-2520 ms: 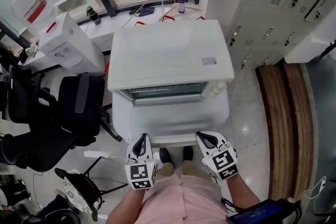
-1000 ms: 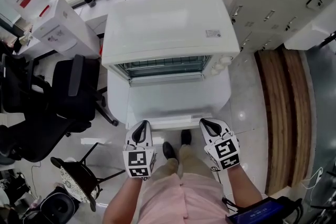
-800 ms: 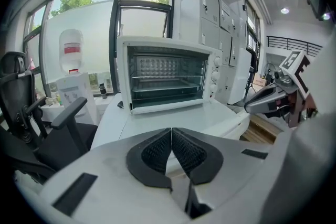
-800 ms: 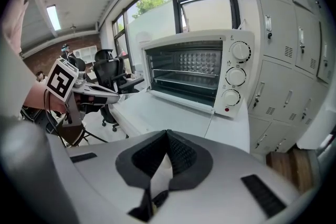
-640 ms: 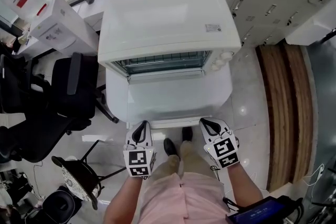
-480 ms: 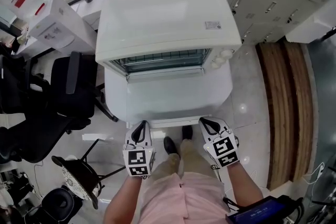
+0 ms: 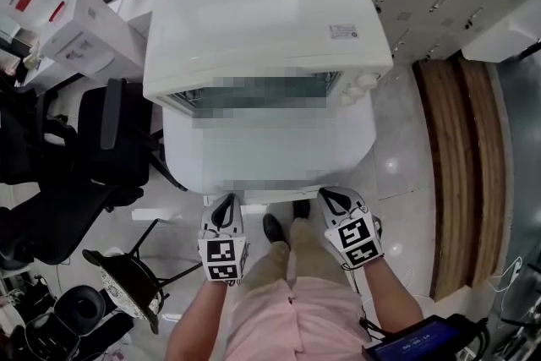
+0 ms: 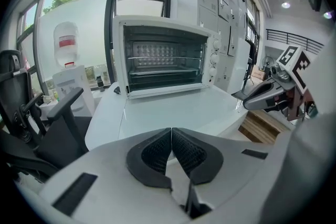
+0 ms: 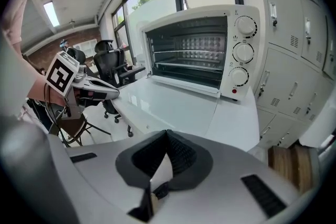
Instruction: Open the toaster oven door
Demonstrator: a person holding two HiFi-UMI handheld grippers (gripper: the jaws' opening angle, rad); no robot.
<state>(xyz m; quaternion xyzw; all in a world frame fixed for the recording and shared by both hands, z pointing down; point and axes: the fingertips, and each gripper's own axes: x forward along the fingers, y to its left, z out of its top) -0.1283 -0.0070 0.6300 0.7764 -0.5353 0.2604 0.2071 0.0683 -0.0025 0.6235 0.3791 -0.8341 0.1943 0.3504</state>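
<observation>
While left tongs [image 7: 226,204] and right tongs [image 7: 328,198] sit closed, empty, the stiff toaster oven door [image 8: 173,107] just ahead should be gripped by its front edge.

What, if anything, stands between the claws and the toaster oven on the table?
Nothing visible does. Between the left claw, the right claw and the toaster oven lies only the white table, with the oven's door apparently already folded down.
</observation>
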